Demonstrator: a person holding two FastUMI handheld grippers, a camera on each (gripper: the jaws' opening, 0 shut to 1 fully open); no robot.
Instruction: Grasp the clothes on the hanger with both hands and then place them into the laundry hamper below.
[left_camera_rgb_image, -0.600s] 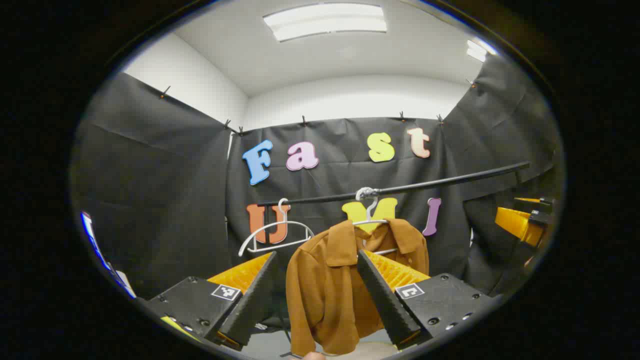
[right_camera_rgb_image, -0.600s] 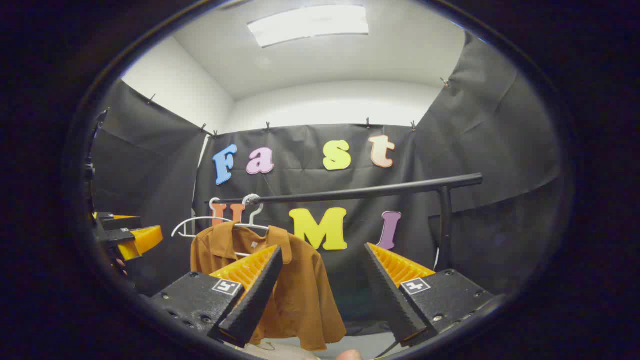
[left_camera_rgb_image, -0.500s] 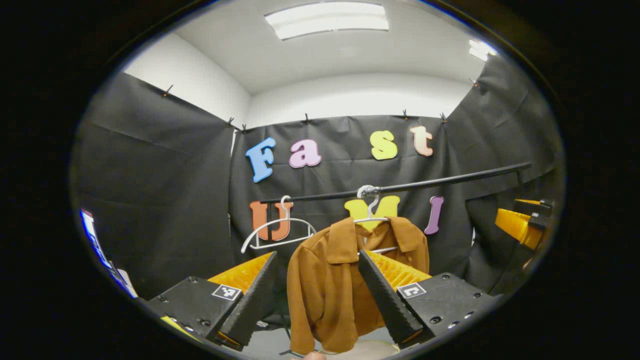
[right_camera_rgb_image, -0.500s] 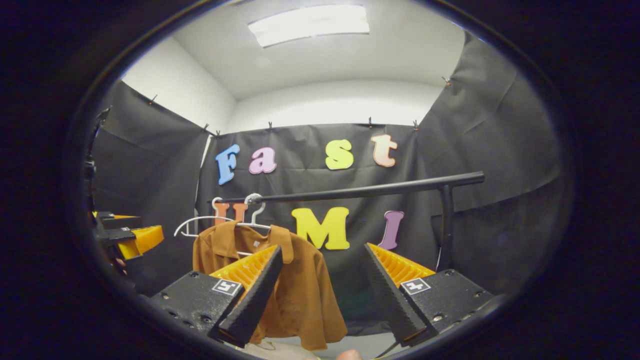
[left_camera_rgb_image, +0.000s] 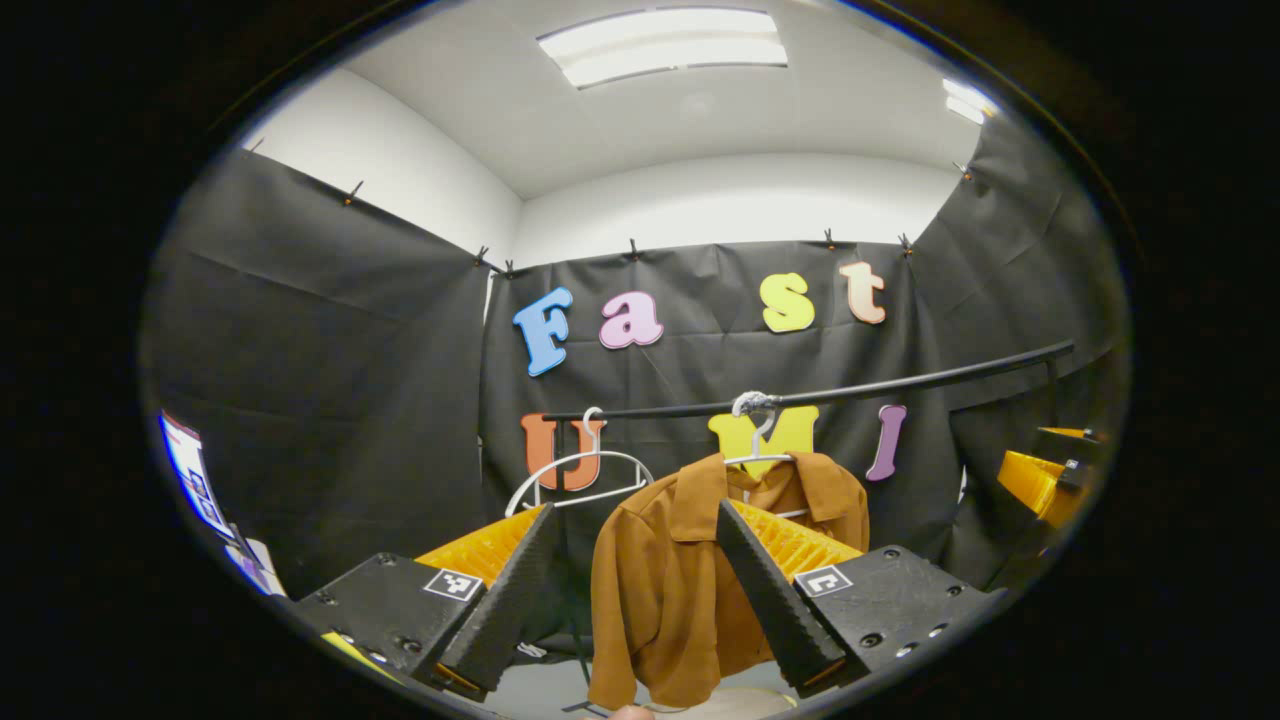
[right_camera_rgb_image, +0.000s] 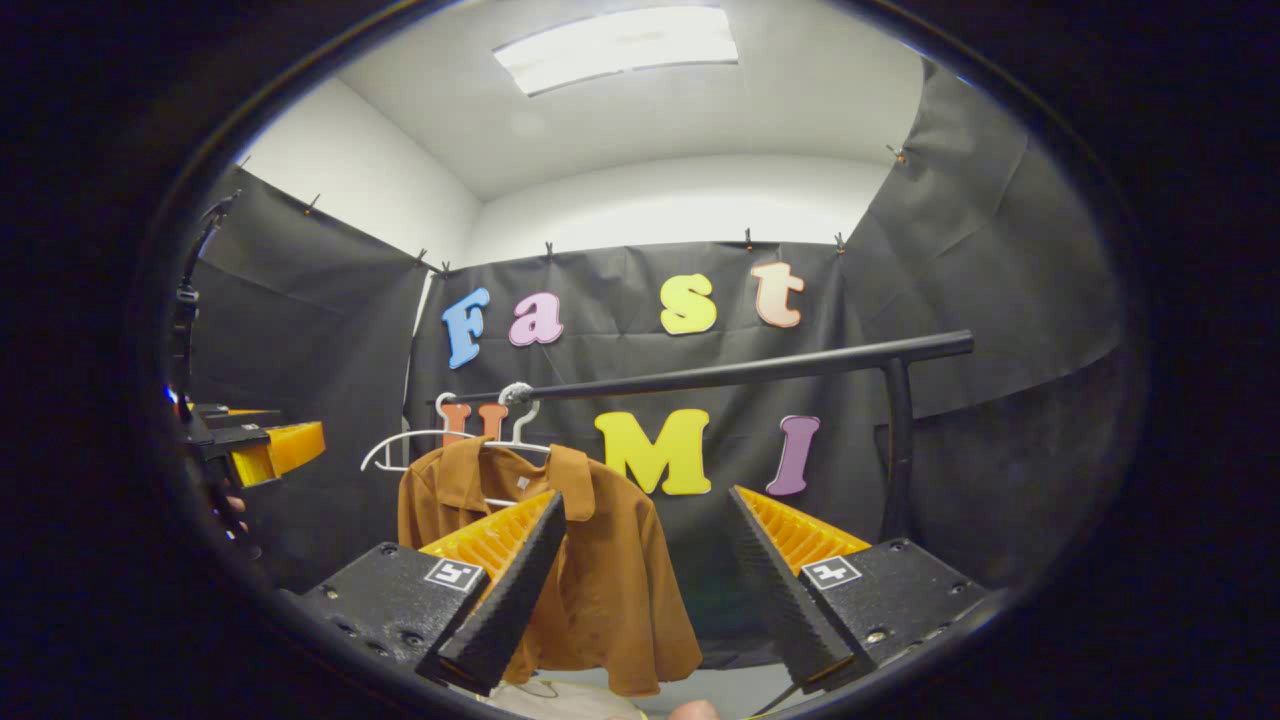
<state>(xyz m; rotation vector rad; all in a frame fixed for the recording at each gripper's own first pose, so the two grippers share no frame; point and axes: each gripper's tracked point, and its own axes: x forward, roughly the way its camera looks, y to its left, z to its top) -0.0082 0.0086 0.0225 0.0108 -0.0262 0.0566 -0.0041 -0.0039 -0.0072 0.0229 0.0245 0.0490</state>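
**Approach to hanging shirt, both grippers spread, nothing held**

Brown collared shirt hangs on a white wire hanger from the black rail, long axis vertical. In left gripper view it lies dead ahead between the left gripper fingers; in right gripper view it sits ahead-left of the right gripper. Left judged nearer. Fabric soft, matte, draping. A pale rim, probably the hamper, below the hem.

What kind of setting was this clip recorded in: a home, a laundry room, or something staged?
Most likely a staged recording booth, not a home. Black cloth is clipped up as walls below a plain white ceiling with a panel light, and one brown shirt hangs on a white hanger from a bare black rail.
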